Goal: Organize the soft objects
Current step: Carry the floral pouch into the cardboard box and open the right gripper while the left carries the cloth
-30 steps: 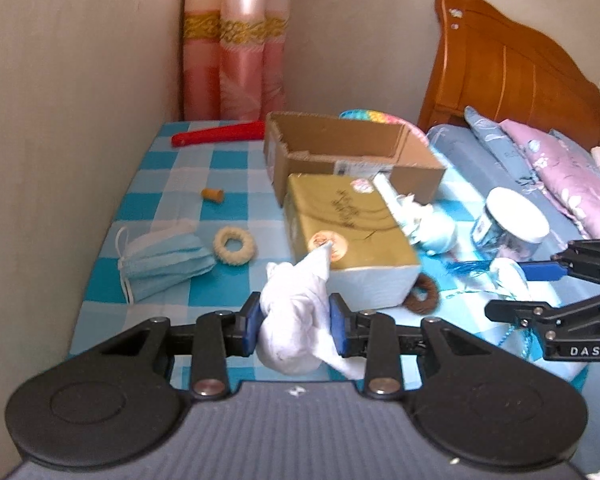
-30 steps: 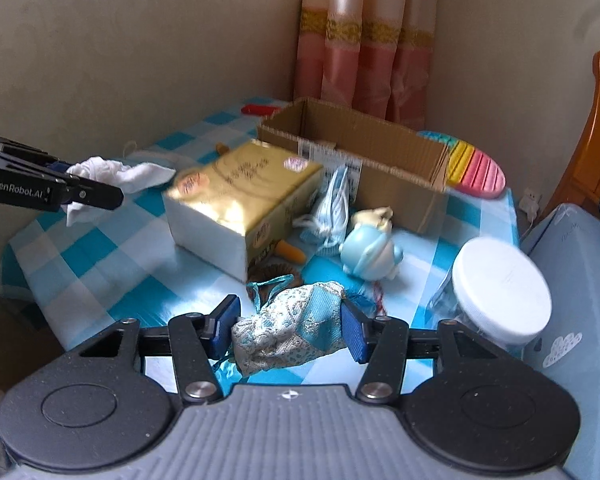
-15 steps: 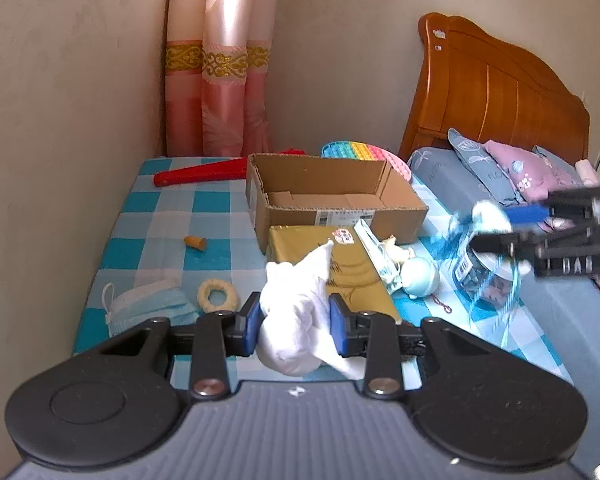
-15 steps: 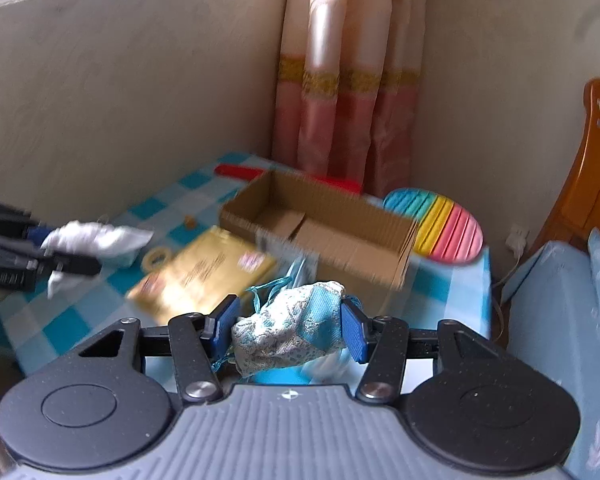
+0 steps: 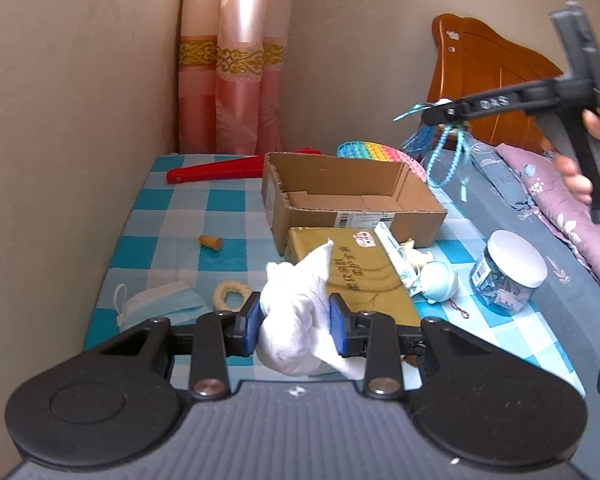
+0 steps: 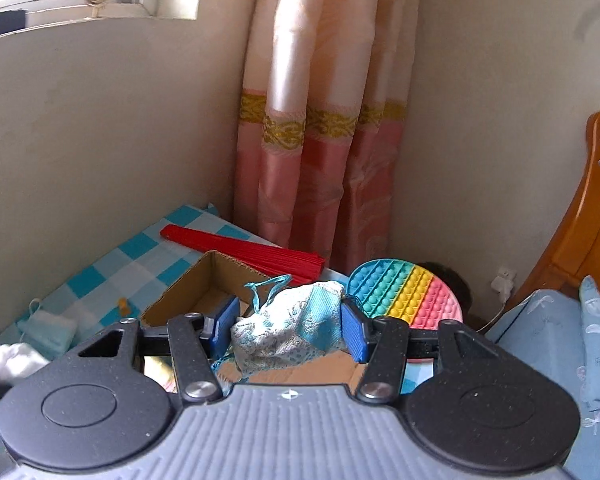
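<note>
Since the earlier frames, both hand-held grippers have risen off the surface, and the right hand-held gripper (image 6: 286, 328) has travelled up and back until it hangs above the open cardboard box (image 5: 352, 196).

The right hand-held gripper is closed on a blue patterned fabric pouch (image 6: 288, 334), its drawstrings dangling free. The left hand-held gripper (image 5: 294, 320) is closed on a crumpled white cloth (image 5: 296, 320) and is held above the near edge of the checked surface (image 5: 172, 216), short of the gold box (image 5: 352, 276).

The step in hand appears to be depositing both soft items in the cardboard box. To do it well:

- Lower the pouch until it is inside the walls before the pads part, so that it does not roll off the rim.
- Keep the dangling strings clear of the box flap and the rainbow bubble mat (image 6: 404, 296).
- Bring the white cloth over the gold box without dragging its loose tail across it.

A face mask (image 5: 156, 308) and a fluffy ring (image 5: 230, 294) remain on the surface.
</note>
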`<state>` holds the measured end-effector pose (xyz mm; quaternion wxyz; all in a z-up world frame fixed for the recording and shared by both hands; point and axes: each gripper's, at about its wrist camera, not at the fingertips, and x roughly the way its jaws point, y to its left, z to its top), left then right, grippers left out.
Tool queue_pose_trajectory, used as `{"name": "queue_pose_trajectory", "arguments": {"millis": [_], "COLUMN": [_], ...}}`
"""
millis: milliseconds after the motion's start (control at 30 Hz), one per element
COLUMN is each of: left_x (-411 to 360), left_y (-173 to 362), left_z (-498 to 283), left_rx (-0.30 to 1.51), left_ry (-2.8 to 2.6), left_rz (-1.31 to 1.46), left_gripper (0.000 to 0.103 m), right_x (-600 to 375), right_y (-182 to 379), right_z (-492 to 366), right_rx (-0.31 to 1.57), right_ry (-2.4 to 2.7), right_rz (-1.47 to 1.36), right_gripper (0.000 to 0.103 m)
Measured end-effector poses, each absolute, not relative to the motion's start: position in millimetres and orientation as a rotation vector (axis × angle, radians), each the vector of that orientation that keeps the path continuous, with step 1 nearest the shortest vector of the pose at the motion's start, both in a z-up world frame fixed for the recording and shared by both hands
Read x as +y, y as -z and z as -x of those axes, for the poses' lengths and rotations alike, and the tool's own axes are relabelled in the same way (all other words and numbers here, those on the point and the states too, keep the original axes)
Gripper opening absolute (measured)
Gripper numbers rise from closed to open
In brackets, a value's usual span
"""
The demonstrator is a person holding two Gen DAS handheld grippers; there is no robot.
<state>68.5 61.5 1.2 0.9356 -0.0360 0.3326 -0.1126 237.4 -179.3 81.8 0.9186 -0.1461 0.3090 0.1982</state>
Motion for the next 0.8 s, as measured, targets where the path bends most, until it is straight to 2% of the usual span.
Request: {"name": "queue_pose_trajectory", "arguments": {"millis": [167, 233, 400, 800], "left_x": [64.7, 64.3, 64.5, 55.8], "left_y": [-0.3, 0.7, 2.5, -1.2], "left_z": [-69.2, -70.1, -74.3, -89.2], "left_rx": [0.688, 0.696, 0.708, 0.722], "left_ry": [0.211, 0.213, 0.205, 0.226], "left_rz": [0.076, 0.073, 0.07, 0.059], "left_gripper": [0.033, 0.033, 0.033, 0.033], "right_x": [-174.2, -174.5, -182.1, -186.8], "right_y": [-60.8, -50.9, -38.2, -17.7], "right_z": [-270.7, -279.0, -273.8, -191.9], "right_rx": [0.681, 0.701, 0.721, 0.849], "right_ry": [-0.354, -0.323, -0.308, -0.195], "right_rz": [0.291, 0.283, 0.24, 0.163], "right_gripper": [0.067, 0.085, 0.103, 0.103]}}
